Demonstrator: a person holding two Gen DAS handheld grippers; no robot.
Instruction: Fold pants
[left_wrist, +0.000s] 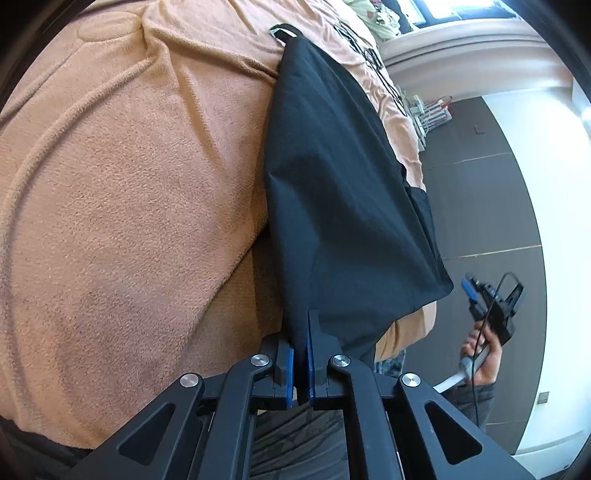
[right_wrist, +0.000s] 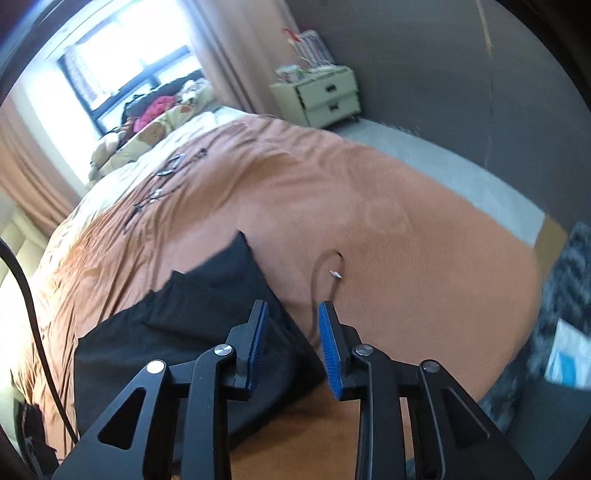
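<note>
The black pants (left_wrist: 332, 177) lie on the tan blanket (left_wrist: 129, 184) of the bed, near its edge, running from near to far. The left gripper (left_wrist: 300, 354) is pinched tight on their near edge, cloth caught between the blue pads (left_wrist: 290, 373). The right gripper (right_wrist: 291, 343) hangs over the pants with its jaws parted and nothing in them; a strap (right_wrist: 325, 273), perhaps a belt end, lies just beyond. A hand (left_wrist: 484, 358) holds that gripper at the right
</note>
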